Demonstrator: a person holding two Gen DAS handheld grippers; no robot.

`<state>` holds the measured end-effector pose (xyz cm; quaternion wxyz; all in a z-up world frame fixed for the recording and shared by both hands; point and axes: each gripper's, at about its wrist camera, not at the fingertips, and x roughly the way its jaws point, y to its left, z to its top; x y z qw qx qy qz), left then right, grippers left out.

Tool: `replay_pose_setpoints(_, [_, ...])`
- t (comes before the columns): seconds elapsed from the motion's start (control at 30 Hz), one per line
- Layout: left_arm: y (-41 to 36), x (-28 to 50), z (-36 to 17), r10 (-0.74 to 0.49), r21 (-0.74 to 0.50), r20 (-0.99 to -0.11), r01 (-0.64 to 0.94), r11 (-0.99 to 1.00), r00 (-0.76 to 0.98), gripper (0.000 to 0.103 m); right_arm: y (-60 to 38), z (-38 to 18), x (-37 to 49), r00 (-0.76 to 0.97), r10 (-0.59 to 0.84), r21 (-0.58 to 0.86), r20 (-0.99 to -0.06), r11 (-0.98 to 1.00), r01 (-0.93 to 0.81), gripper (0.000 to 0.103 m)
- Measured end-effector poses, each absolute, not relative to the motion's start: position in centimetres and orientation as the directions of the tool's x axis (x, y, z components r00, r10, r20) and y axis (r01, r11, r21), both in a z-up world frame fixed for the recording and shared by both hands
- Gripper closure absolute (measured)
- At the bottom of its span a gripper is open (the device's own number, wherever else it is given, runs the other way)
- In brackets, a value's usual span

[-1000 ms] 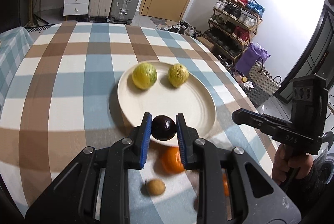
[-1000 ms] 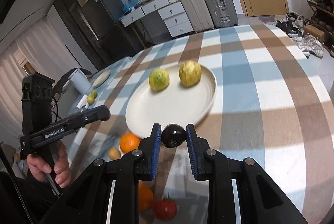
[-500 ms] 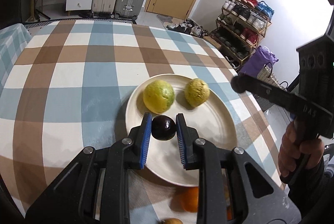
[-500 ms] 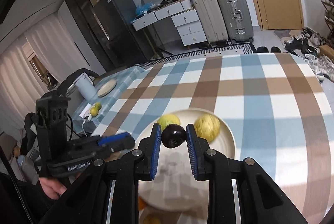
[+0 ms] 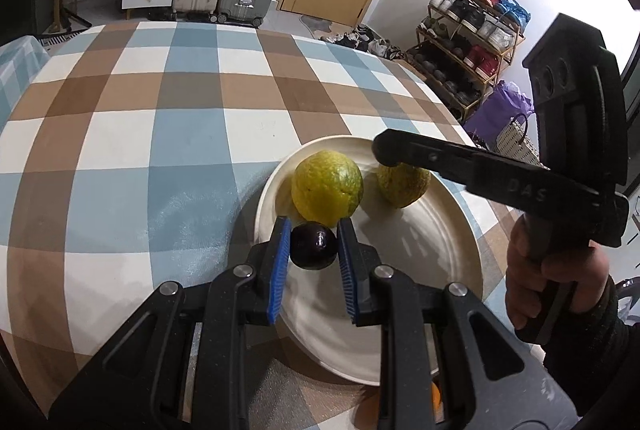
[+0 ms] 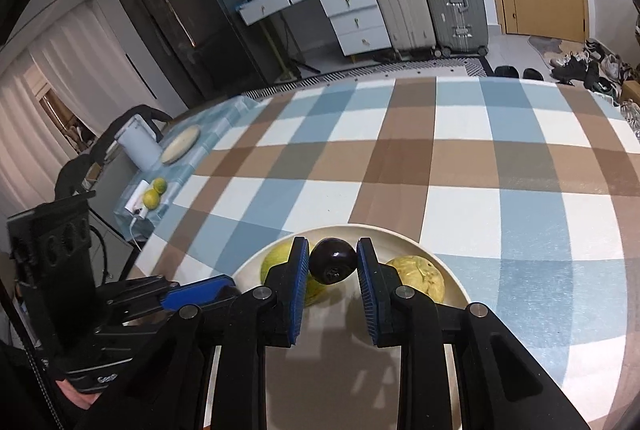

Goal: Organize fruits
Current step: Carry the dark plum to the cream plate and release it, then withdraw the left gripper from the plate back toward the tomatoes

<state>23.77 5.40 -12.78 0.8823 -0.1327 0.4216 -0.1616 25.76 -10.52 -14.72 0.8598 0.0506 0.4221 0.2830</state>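
Note:
A cream plate (image 5: 420,294) on the checked tablecloth holds a yellow-green citrus fruit (image 5: 326,187) and a rougher yellow fruit (image 5: 404,185). My left gripper (image 5: 313,246) is shut on a dark purple round fruit (image 5: 313,246) and holds it over the plate's left side, just in front of the citrus fruit. My right gripper (image 6: 333,260) is shut on a second dark purple fruit (image 6: 333,260) above the plate (image 6: 452,274), between the two yellow fruits (image 6: 276,258) (image 6: 418,276). The right gripper also shows in the left wrist view, reaching over the plate from the right.
An orange fruit (image 5: 436,396) lies at the plate's near edge, mostly hidden by the left gripper's body. A side table at the left holds a white kettle (image 6: 138,145), a small plate and two limes (image 6: 154,191). Suitcases, drawers and a shoe rack stand beyond the table.
Both grippers have moved forward over the plate, each still shut on its dark fruit. The loose fruits near the table's front edge have dropped out of view.

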Motion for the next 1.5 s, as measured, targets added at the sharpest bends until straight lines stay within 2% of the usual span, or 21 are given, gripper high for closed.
replay_pose_setpoints(0.13, [5.3,24.0,-13.1,-0.400,-0.373,-0.702,0.173,0.911,0.589,0.082,-9.8,-15.4,26.0,0.488,0.496,0.284,-0.718,0.849,-0.445,0.078])
replay_pose_setpoints(0.4, [5.6,24.3,-13.3,-0.393,-0.383,-0.708,0.149,0.912,0.587,0.082,-9.7,-15.7,26.4,0.485,0.497,0.293,-0.719,0.850,-0.438,0.077])
replay_pose_setpoints(0.47, [5.8,24.1,-13.1,-0.384,-0.377,-0.708,0.143,0.915,0.593,0.082,-9.8,-15.6,26.3,0.482,0.507,0.307,-0.715,0.847,-0.434,0.073])
replay_pose_setpoints(0.57, [6.0,23.4,-12.5,-0.379,-0.377,-0.703,0.137,0.916,0.602,0.081,-10.6,-15.0,25.9,0.486,0.532,0.342,-0.693,0.837,-0.427,0.059])
replay_pose_setpoints(0.67, [6.0,22.6,-11.7,-0.365,-0.367,-0.698,0.130,0.921,0.616,0.068,-11.5,-14.0,25.1,0.509,0.542,0.358,-0.669,0.835,-0.418,0.056])
replay_pose_setpoints(0.73, [6.0,21.9,-11.0,-0.354,-0.361,-0.694,0.121,0.924,0.627,0.052,-12.1,-13.2,24.3,0.531,0.541,0.356,-0.653,0.837,-0.415,0.051])
replay_pose_setpoints(0.77, [6.0,21.5,-10.6,-0.350,-0.360,-0.689,0.119,0.925,0.635,0.051,-12.5,-12.7,23.7,0.544,0.540,0.355,-0.642,0.839,-0.412,0.050])
replay_pose_setpoints(0.83, [5.8,20.6,-9.7,-0.336,-0.349,-0.685,0.114,0.930,0.647,0.044,-13.2,-12.0,22.6,0.561,0.541,0.355,-0.626,0.839,-0.413,0.040])
replay_pose_setpoints(0.97, [5.2,18.7,-8.1,-0.310,-0.317,-0.675,0.116,0.941,0.670,0.036,-14.6,-10.4,19.6,0.603,0.541,0.345,-0.586,0.840,-0.418,0.027])
replay_pose_setpoints(1.03, [4.9,17.5,-7.2,-0.289,-0.296,-0.671,0.110,0.949,0.683,0.024,-15.2,-9.7,18.1,0.622,0.539,0.339,-0.568,0.842,-0.420,0.018])
replay_pose_setpoints(1.2, [4.0,14.8,-5.2,-0.265,-0.266,-0.651,0.113,0.957,0.711,0.021,-16.5,-8.1,14.2,0.668,0.533,0.317,-0.519,0.846,-0.429,0.006])
replay_pose_setpoints(1.37, [3.0,12.2,-3.6,-0.243,-0.236,-0.642,0.115,0.965,0.727,0.015,-17.4,-7.2,10.7,0.696,0.523,0.287,-0.492,0.852,-0.437,0.003])
replay_pose_setpoints(1.5, [2.3,10.0,-2.6,-0.232,-0.218,-0.625,0.119,0.969,0.745,0.004,-18.1,-6.8,8.3,0.712,0.522,0.282,-0.469,0.853,-0.439,0.001])
